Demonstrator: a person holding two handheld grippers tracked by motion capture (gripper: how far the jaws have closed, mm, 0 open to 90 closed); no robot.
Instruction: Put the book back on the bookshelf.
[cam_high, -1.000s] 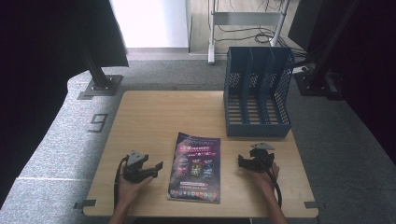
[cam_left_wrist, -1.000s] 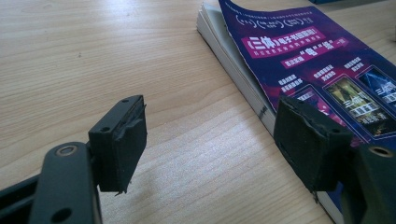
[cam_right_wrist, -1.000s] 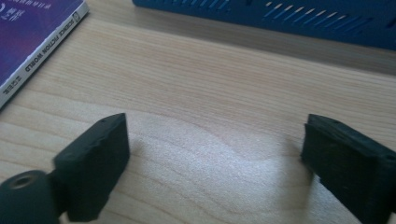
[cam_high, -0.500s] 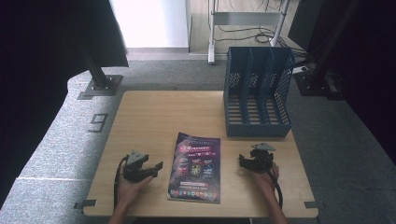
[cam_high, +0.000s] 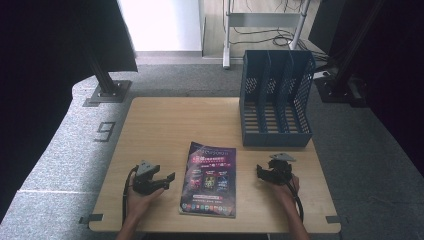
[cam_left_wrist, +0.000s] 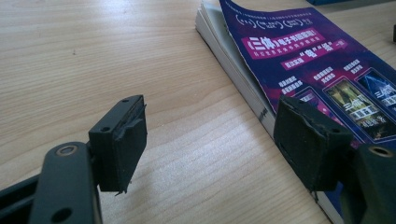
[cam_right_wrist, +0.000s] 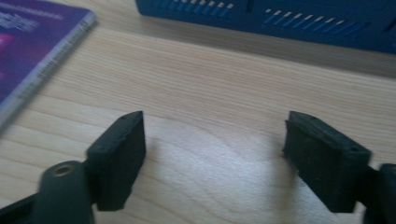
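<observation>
On the worktop (cam_high: 165, 125), from the high view, my left gripper (cam_high: 167, 178) and right gripper (cam_high: 261, 171) flank the book (cam_high: 209, 178), neither touching it. From the left gripper view, jaws spread, book edge (cam_left_wrist: 243, 74) just beside one. From the right gripper view, jaws have just been closing slightly, nothing between them: I judge the grab hasn't begun. Rack (cam_right_wrist: 280, 18) ahead.
</observation>
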